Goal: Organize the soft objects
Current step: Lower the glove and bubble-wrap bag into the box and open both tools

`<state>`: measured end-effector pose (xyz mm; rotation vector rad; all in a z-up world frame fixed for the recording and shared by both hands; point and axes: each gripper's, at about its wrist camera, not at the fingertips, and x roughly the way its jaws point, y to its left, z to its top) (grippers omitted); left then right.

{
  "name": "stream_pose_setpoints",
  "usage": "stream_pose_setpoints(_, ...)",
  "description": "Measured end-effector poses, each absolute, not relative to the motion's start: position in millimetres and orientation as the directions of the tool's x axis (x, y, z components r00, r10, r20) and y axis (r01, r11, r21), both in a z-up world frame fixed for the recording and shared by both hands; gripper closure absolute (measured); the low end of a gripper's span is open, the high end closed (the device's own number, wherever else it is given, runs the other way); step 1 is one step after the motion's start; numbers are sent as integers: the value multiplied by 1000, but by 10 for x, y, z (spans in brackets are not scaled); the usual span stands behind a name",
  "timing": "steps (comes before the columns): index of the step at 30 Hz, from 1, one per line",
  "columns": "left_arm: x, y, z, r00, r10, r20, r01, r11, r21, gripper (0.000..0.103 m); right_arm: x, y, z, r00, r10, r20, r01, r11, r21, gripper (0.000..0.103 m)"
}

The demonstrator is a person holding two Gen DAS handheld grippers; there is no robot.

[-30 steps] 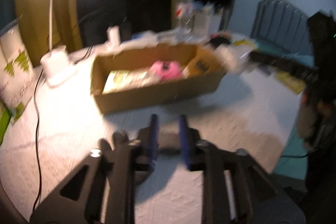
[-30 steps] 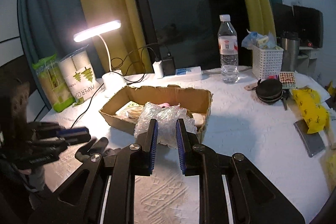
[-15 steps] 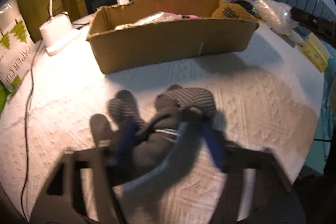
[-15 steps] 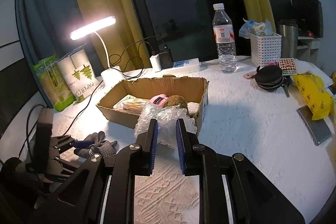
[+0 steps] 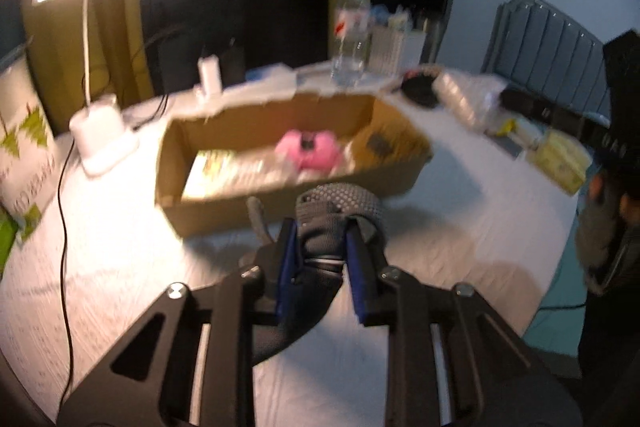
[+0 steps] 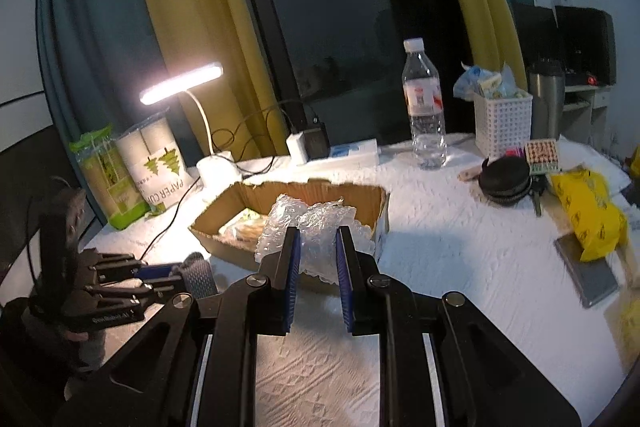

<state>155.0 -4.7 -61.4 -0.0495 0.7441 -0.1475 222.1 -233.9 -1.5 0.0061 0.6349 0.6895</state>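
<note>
My left gripper (image 5: 320,227) is shut on a grey knitted glove (image 5: 340,207) and holds it above the table, just in front of the open cardboard box (image 5: 240,211). The box holds a pink soft item (image 5: 310,149) and flat packets. My right gripper (image 6: 317,233) is shut on a wad of clear bubble wrap (image 6: 316,223), held in the air in front of the box (image 6: 380,203). In the right wrist view the left gripper (image 6: 176,273) with the glove (image 6: 198,273) shows at the left.
A lit white desk lamp (image 5: 102,131) and its cable stand left of the box. A water bottle (image 6: 424,115), white basket (image 6: 502,123), black round case (image 6: 504,179), yellow bag (image 6: 588,215) and paper-cup packs (image 6: 156,163) stand around the white tablecloth.
My left gripper went down onto the grey glove on the table, shut on it and lifted it toward the box. The right gripper kept hold of the bubble wrap near the box.
</note>
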Motion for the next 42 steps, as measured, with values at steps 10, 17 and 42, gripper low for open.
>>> stream_pose_setpoints(10, 2065, -191, -290, 770, -161, -618, 127, 987, -99, 78, 2491, -2538, 84, 603, 604, -521, -585, 779, 225, 84)
stream_pose_setpoints(17, 2659, -206, -438, 756, -171, -632, 141, 985, -98, 77, 2749, -2612, -27, 583, 610, -537, -582, 774, 248, 84)
stream_pose_setpoints(42, 2431, 402, -488, 786, -150, -600, 49, 982, -180, 28, 3009, -1897, -106, 537, 607, -586, -608, 760, 229, 84)
